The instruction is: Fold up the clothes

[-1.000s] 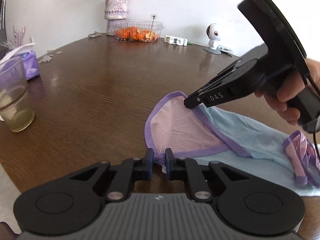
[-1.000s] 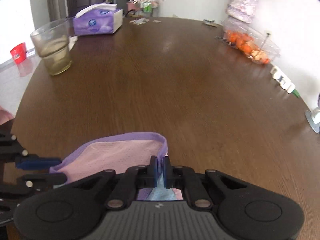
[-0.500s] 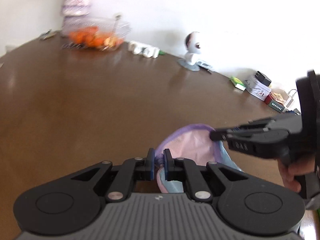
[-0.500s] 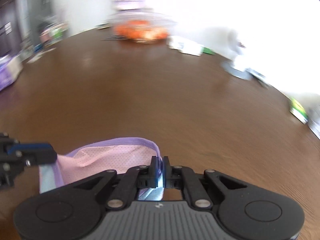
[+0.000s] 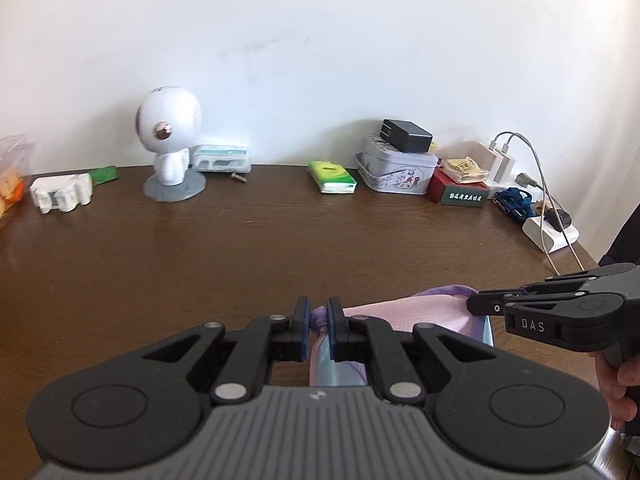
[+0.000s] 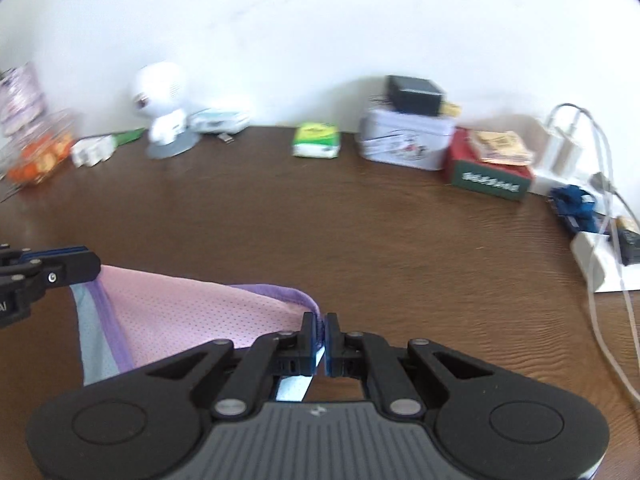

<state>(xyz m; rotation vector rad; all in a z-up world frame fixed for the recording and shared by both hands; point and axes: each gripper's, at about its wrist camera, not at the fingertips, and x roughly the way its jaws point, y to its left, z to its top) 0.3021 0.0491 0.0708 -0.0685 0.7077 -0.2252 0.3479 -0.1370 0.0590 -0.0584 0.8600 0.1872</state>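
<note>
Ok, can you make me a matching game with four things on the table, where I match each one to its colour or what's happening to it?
Things:
1. round-headed white robot toy
2. small green tissue pack
3. black square charger block
4. pink mesh garment with purple trim

Descriptions:
A. sits on top of the white tin
B. pinched at two edges by the left gripper and the right gripper
C. stands on a grey round base
D. lies flat on the brown wooden table, between the toy and the tin

Pairs: 1-C, 2-D, 3-A, 4-B
</note>
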